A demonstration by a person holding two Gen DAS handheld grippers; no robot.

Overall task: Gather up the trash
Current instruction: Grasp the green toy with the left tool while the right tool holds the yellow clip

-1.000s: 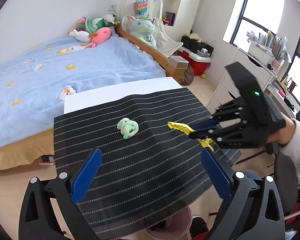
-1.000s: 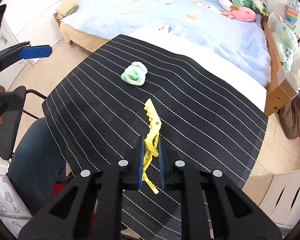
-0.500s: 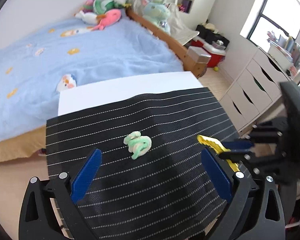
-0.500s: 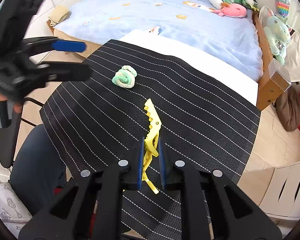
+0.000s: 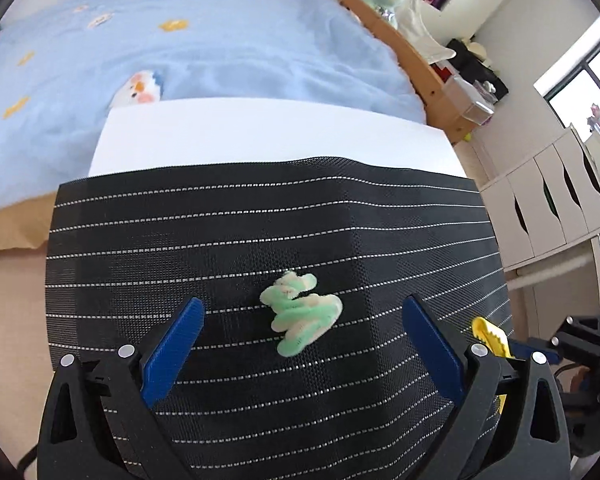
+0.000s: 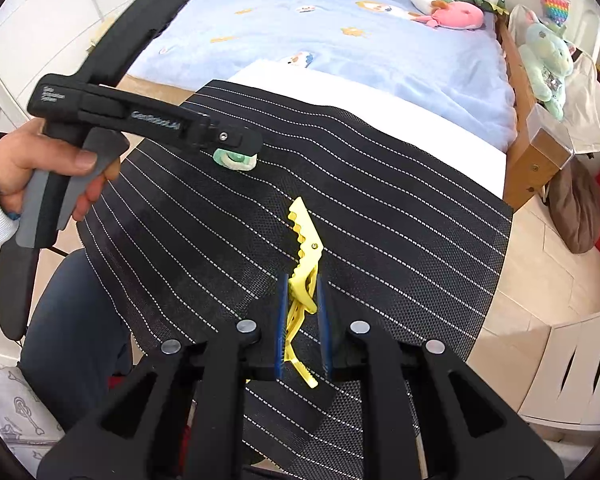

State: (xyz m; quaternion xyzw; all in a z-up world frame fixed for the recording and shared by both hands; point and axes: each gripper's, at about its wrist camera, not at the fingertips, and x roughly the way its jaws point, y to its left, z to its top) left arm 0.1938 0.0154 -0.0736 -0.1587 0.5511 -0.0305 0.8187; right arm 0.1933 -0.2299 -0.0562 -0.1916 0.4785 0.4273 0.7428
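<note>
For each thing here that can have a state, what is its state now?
Left gripper: open, jaws wide on either side of the green scrunchie.
Green scrunchie: lying loose on the striped mat.
Right gripper: shut on the yellow clip.
Yellow clip: held, its toothed end sticking out ahead.

Two grippers: left gripper (image 5: pixel 302 336), right gripper (image 6: pixel 302 308). One yellow hair clip (image 6: pixel 305 264). One green-and-white fuzzy scrunchie (image 5: pixel 302 318). One black striped mat (image 5: pixel 220 240) on one white table (image 5: pixel 260 132). One bed (image 6: pixel 340 28). One hand (image 6: pixel 40 168) in view. Plush toys: one pink (image 6: pixel 456 16), one large mint (image 6: pixel 548 56), at least two more, bunched, count unclear.
</note>
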